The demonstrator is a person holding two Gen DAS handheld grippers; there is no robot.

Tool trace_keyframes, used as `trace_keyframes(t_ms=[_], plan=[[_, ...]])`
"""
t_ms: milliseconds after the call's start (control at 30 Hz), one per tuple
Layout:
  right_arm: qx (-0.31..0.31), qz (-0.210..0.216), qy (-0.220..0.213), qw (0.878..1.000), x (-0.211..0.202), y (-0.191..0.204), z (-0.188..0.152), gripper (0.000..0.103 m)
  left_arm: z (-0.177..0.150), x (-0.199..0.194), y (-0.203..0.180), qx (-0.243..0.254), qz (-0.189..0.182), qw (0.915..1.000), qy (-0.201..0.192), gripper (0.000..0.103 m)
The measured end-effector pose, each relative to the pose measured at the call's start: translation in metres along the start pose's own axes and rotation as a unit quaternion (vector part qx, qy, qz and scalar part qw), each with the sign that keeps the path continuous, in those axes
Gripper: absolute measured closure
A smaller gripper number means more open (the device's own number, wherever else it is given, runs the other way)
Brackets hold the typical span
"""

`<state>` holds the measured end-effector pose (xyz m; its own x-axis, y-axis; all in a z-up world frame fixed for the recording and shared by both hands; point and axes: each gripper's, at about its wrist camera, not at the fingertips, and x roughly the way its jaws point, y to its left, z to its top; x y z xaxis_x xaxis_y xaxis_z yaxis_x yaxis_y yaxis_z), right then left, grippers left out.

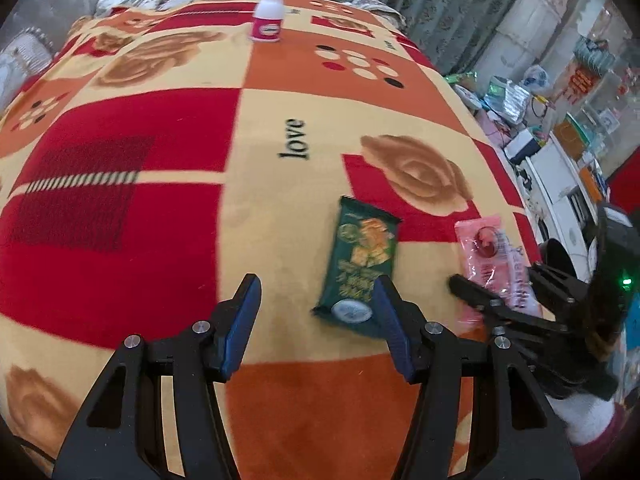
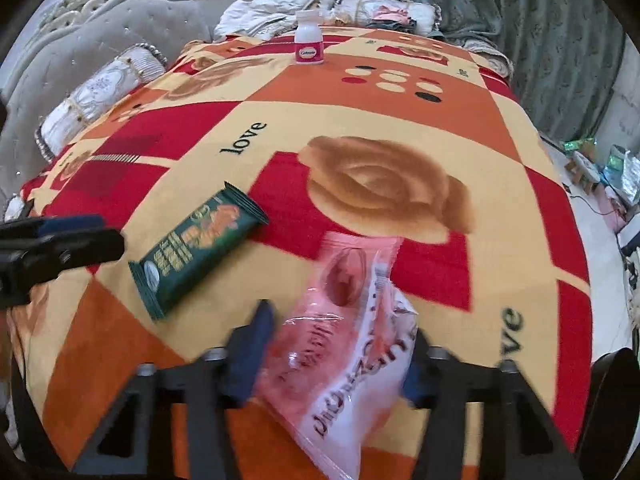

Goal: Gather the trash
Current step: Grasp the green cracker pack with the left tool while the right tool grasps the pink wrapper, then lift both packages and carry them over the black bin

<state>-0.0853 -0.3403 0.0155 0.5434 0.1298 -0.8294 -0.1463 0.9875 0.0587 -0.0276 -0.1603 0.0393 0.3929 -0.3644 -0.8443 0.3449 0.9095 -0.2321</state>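
Blue-padded fingers of my left gripper [image 1: 316, 292] stand apart over bare blanket [image 1: 120, 184], holding nothing; the green wrapper [image 1: 360, 268] lies just beside its right finger. Rightward, my right gripper [image 2: 340, 344] brackets the pink wrapper [image 2: 348, 320]; grip uncertain. A white bottle [image 2: 308, 38] stands far beyond.

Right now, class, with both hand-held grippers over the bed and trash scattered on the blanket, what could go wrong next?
1. The right hand-held gripper straddles the crinkly pink wrapper; the thin film may slip out when lifted.
2. The left hand-held gripper is open with one finger over the green snack packet; closing could pinch the soft blanket.
3. The upright white bottle could topple if the blanket is tugged.
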Motion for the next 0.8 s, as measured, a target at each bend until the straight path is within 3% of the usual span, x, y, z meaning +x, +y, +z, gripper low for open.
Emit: trace_keyframes(t_ms=[33,67,400,433,467,500,800], plan=[[0.005,0.004,0.002,1.000,-0.003,-0.006,-0.002,0.070,0.001,0.004,-0.004,0.007,0.000,1.0000,0.002,0.045],[0.009,0.005,0.004,1.000,-0.007,-0.015,-0.005,0.071,0.002,0.010,-0.010,0.017,0.001,0.9998,0.005,0.045],[0.045,0.028,-0.005,0.999,-0.032,-0.048,-0.031,0.071,0.005,0.044,-0.046,0.078,0.050,0.9955,0.021,0.045],[0.045,0.028,-0.006,0.999,-0.033,-0.049,-0.033,0.071,0.005,0.044,-0.045,0.075,0.050,0.9957,0.020,0.047],[0.045,0.028,-0.007,0.999,-0.035,-0.049,-0.034,0.071,0.005,0.043,-0.046,0.071,0.048,0.9962,0.017,0.063],[0.045,0.029,-0.009,0.999,-0.037,-0.050,-0.035,0.071,0.006,0.042,-0.047,0.068,0.047,0.9964,0.017,0.065],[0.041,0.022,-0.023,0.999,-0.059,-0.058,-0.043,0.071,-0.001,0.025,-0.079,0.081,0.025,0.9964,0.000,0.065]])
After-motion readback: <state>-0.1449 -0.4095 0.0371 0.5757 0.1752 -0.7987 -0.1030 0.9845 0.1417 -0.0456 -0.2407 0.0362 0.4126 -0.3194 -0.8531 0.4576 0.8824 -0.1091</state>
